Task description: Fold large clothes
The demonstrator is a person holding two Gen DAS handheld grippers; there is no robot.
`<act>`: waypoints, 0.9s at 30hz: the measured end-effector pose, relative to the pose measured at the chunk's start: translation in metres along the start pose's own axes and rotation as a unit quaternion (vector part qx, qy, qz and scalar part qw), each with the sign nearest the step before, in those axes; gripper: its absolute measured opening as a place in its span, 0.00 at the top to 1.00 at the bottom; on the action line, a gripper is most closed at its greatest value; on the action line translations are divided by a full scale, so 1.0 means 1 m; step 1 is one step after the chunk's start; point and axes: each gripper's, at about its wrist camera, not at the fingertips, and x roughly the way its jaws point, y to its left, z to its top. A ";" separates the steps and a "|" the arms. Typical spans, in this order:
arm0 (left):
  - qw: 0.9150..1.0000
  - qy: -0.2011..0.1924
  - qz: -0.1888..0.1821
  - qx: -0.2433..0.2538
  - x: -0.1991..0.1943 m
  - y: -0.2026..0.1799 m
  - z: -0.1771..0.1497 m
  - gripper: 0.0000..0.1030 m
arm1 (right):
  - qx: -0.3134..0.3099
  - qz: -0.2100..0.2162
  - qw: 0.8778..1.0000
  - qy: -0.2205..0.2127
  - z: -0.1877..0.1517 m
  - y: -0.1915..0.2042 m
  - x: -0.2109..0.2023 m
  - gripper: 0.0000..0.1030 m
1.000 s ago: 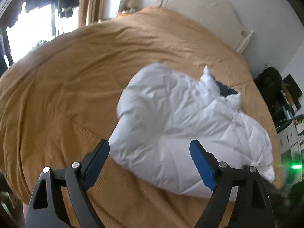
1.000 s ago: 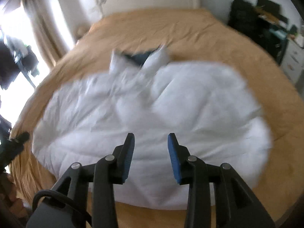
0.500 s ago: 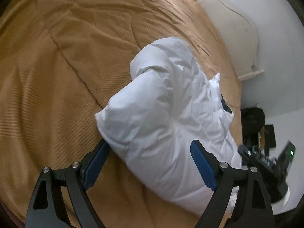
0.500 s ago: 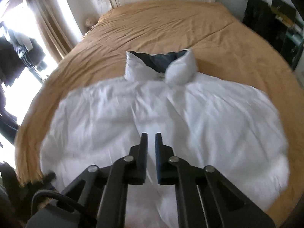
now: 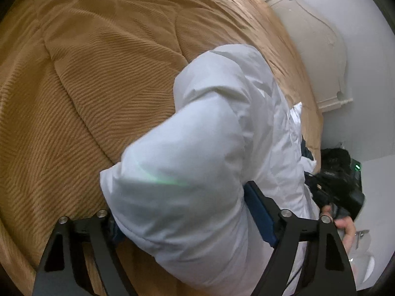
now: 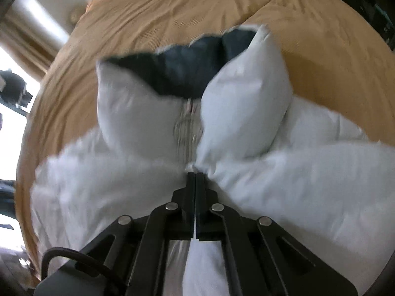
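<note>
Left wrist view: the left claw point(image 5: 187, 219) has dropped closer than a second ago and its jaws have just been closing; they now straddle the puffy sleeve end of the white down jacket point(image 5: 197, 172), apart, whether the pads press I cannot tell. Wide tan bedspread point(image 5: 98, 74) lies open to the left. At right a hand point(image 5: 345, 227) holds the other tool.

Right wrist view: the right claw point(image 6: 195, 176), earlier apart, is together, pinching jacket point(image 6: 284, 185) fabric below the collar. Dark lining shows; bare bedspread point(image 6: 172, 12) beyond.
</note>
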 end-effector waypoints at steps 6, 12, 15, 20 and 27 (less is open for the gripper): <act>0.999 -0.012 -0.018 -0.029 -0.009 0.009 -0.002 0.47 | -0.040 0.058 0.997 -0.040 -0.044 0.010 -0.073 1.00; 0.999 -0.033 -0.013 -0.004 -0.016 -0.007 -0.004 0.69 | -0.038 0.032 0.998 0.029 -0.080 0.000 -0.020 1.00; 0.999 -0.041 -0.010 -0.013 -0.020 -0.008 -0.005 0.73 | -0.014 0.037 0.999 0.036 -0.071 -0.001 -0.021 1.00; 0.999 -0.041 -0.026 -0.026 -0.023 -0.003 -0.006 0.74 | -0.076 0.072 0.994 -0.014 -0.094 0.029 -0.084 1.00; 0.998 -0.051 -0.019 0.012 -0.037 -0.020 -0.006 0.77 | -0.061 0.051 0.996 0.037 -0.115 0.014 -0.019 1.00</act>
